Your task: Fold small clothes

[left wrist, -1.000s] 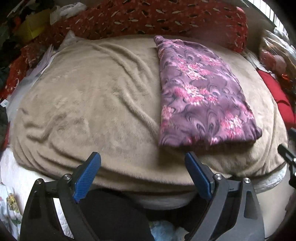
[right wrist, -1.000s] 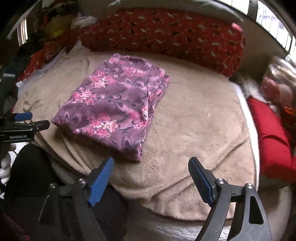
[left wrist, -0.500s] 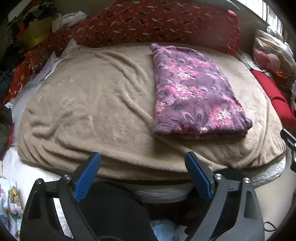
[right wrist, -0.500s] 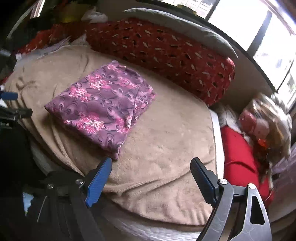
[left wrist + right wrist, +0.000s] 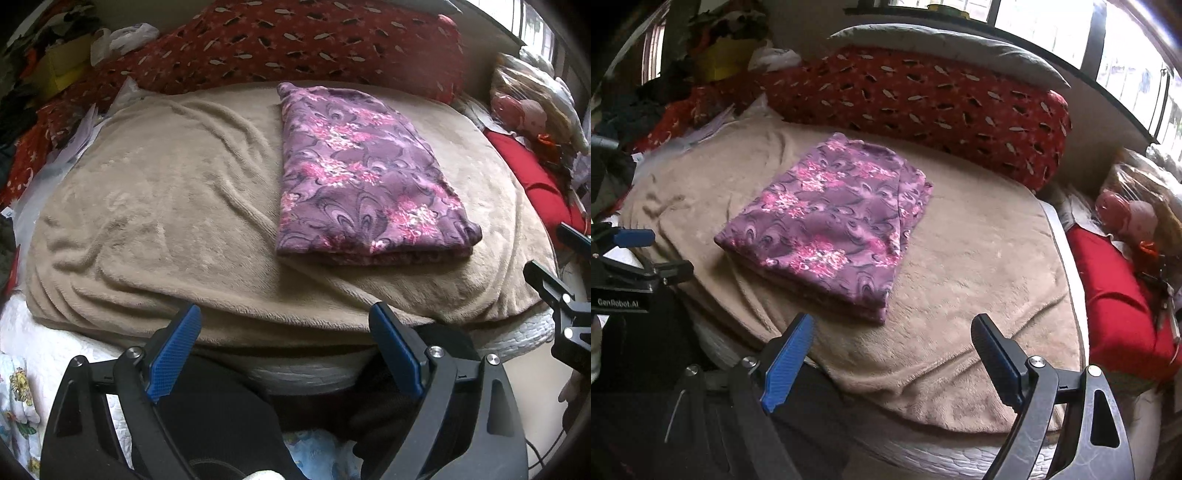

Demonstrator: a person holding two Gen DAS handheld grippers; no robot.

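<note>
A purple garment with pink flowers (image 5: pixel 362 177) (image 5: pixel 834 225) lies folded into a neat rectangle on the beige blanket (image 5: pixel 166 206) (image 5: pixel 979 258), right of the bed's middle. My left gripper (image 5: pixel 284 339) hangs open off the bed's near edge, well short of the garment, with nothing between its blue pads. My right gripper (image 5: pixel 890 350) is also open and holds nothing, near the blanket's front edge and just in front of the garment's near corner. In the right wrist view the left gripper's fingers (image 5: pixel 631 238) show at the far left.
A long red patterned bolster (image 5: pixel 295 44) (image 5: pixel 923 107) runs along the back of the bed. A red cushion (image 5: pixel 1115 295) and a doll in plastic (image 5: pixel 1126 214) lie to the right. Clutter (image 5: pixel 55 66) piles up at the back left. A dark-clothed knee (image 5: pixel 221 413) sits under the grippers.
Both grippers have drawn back and risen away from the bed, so the folded garment looks farther off. The garment itself has not moved. Both stay open.
</note>
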